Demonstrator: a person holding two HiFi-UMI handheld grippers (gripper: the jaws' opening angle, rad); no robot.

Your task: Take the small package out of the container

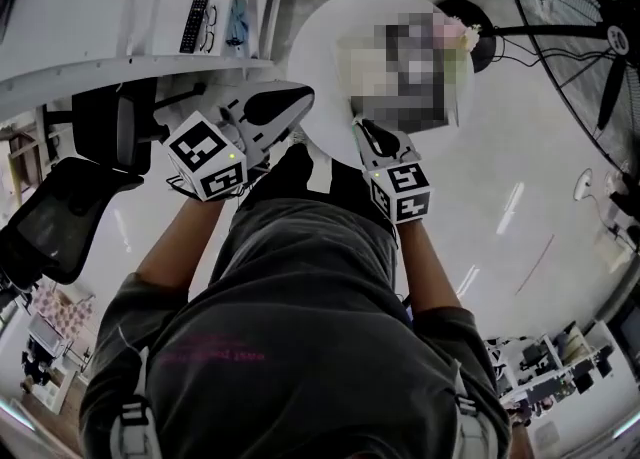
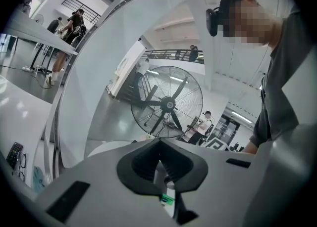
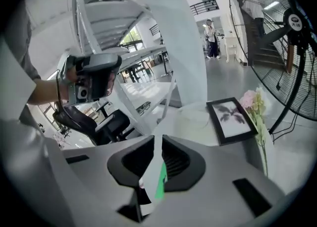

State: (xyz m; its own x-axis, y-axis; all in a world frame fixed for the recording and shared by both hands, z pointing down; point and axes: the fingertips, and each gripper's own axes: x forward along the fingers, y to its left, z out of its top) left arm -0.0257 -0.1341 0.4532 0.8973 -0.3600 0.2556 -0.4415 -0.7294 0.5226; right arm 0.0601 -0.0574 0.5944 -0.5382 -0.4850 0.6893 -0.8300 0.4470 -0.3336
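Claw [image 1: 368, 135], right-hand, aloft (small package [image 3: 154, 179] within)

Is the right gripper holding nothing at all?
No, a small white-and-green package is pinched between the jaws of the right gripper.

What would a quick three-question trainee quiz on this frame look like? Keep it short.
1. True or false: the right gripper is empty.
2. What stands beside the picture frame on the round table? A) flowers B) a mug C) a laptop
3. Name the big appliance that stands near the table.

Key
1. False: its jaws are shut on a flat white packet with green print.
2. A
3. A fan on a stand.
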